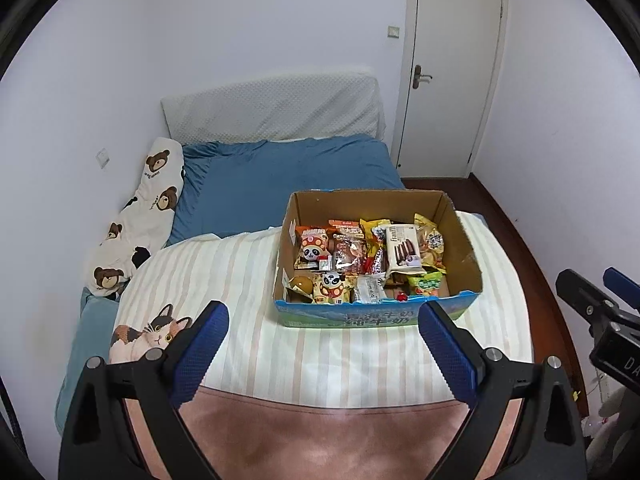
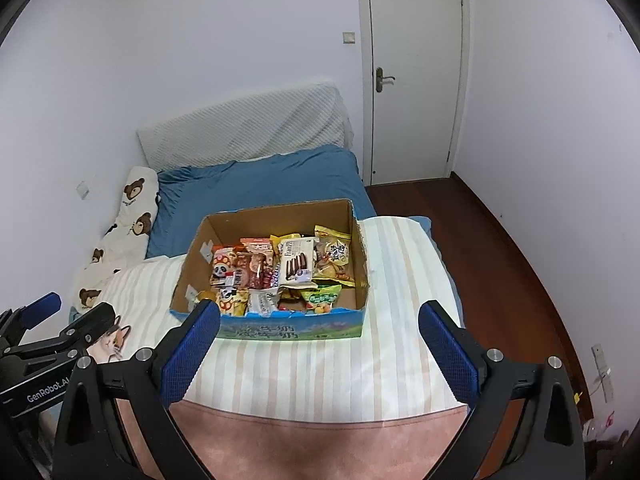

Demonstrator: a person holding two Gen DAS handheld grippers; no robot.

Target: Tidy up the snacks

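An open cardboard box (image 1: 464, 240) (image 2: 192, 264) with a blue printed front sits on a striped quilt on the bed. Several snack packs fill it: a white chocolate-biscuit pack (image 1: 404, 246) (image 2: 295, 266), panda-print bags (image 1: 314, 246) (image 2: 222, 268), yellow bags (image 1: 430, 240) (image 2: 334, 252) and a green bag (image 1: 426, 282) (image 2: 320, 296). My left gripper (image 1: 322, 320) hovers open in front of the box with nothing between its fingers. Over the quilt before the box, my right gripper (image 2: 319, 318) is open too and holds nothing. Each gripper shows at the edge of the other's view.
The striped quilt (image 1: 224, 280) (image 2: 400, 280) with a cat print (image 1: 148, 334) covers the near bed, over a pink blanket (image 1: 320, 436). A blue sheet (image 1: 288, 176), a bear-print pillow (image 1: 144, 216) and a white headboard cushion (image 1: 272, 110) lie behind. A white door (image 2: 416, 72) and wooden floor (image 2: 500, 264) are at right.
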